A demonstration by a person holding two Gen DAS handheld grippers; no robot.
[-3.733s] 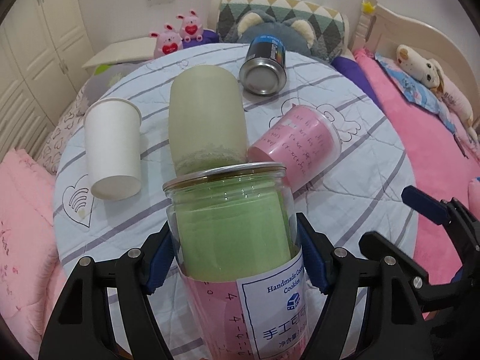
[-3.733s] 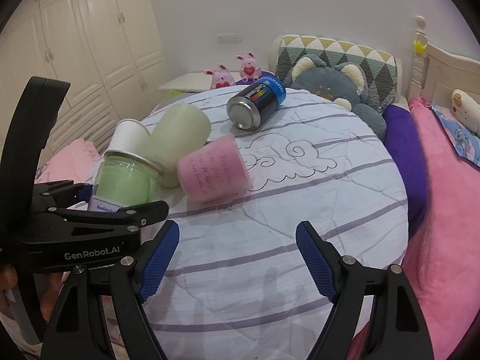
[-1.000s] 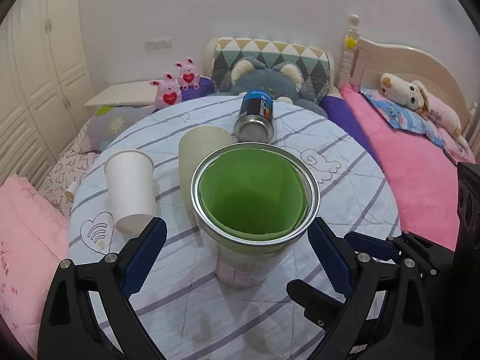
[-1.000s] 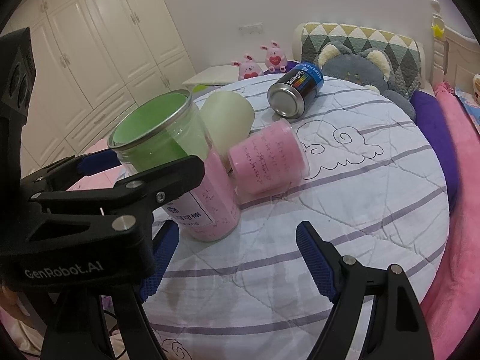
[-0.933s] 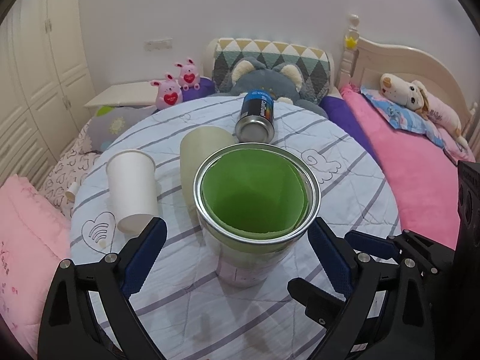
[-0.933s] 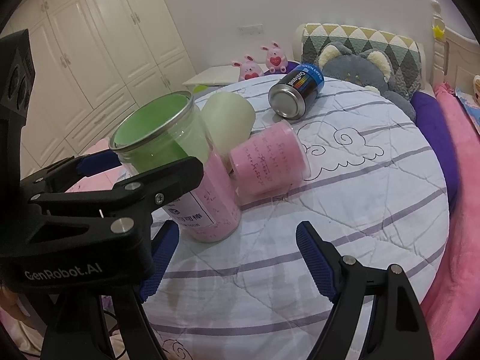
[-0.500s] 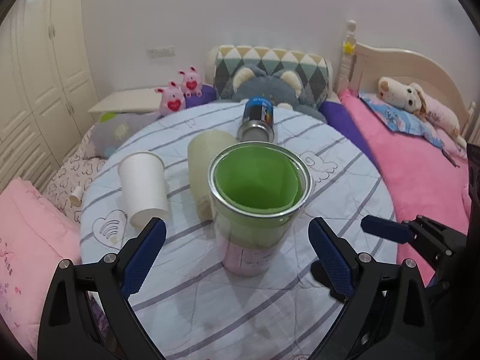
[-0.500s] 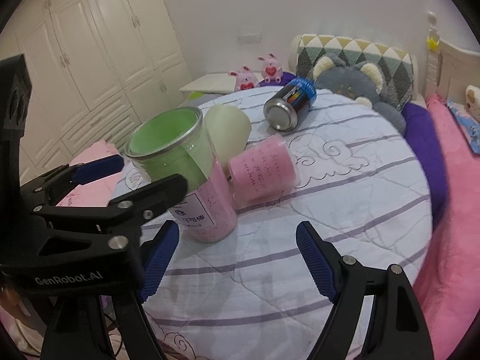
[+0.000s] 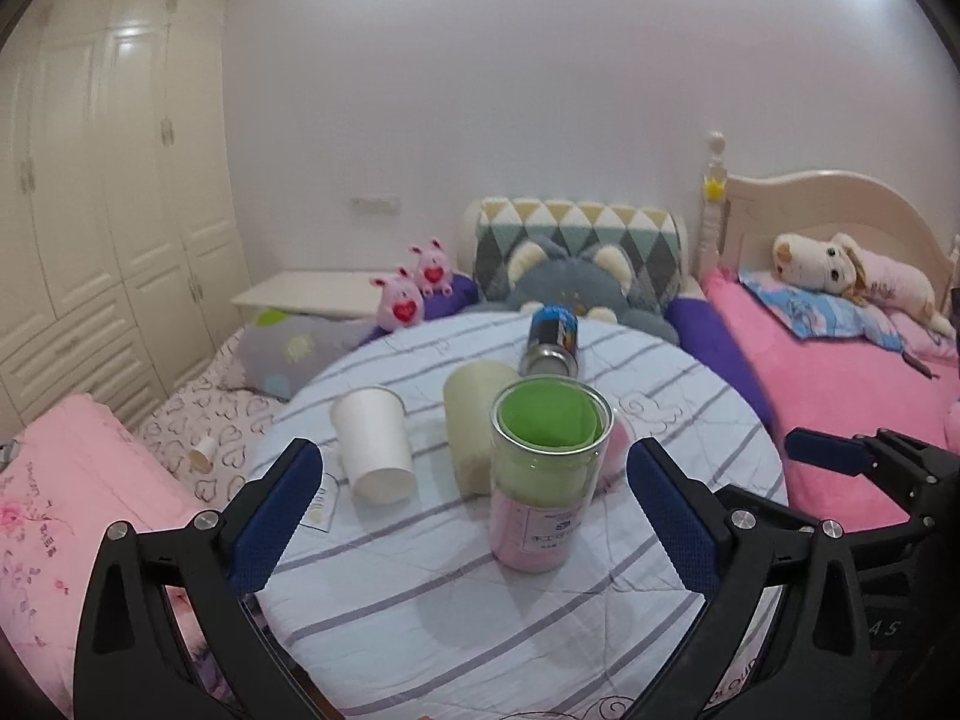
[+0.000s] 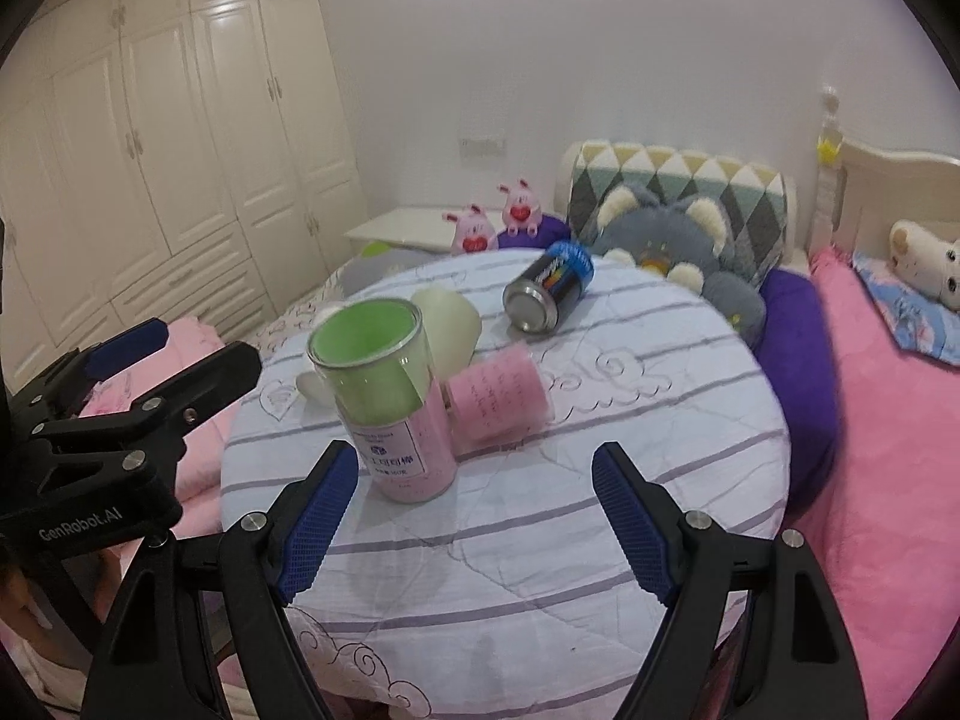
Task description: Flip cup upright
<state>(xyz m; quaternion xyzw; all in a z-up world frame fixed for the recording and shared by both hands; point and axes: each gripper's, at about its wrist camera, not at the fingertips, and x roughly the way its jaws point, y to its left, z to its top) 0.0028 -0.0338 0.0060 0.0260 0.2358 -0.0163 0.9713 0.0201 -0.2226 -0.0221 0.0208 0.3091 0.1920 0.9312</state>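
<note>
**Clear jar seen upright on the striped table**

The clear jar (image 9: pixel 549 474) (green and pink liners inside) is stood upright on the round table (image 9: pixel 432 618). Just behind it, the cream cup (image 9: pixel 474 420), pink cup (image 10: pixel 501 399) and white paper cup (image 9: pixel 375 444) are seen lying. The left gripper (image 9: pixel 474 519) and right gripper (image 10: pixel 474 531) are held spread apart, nothing clasped.
</note>
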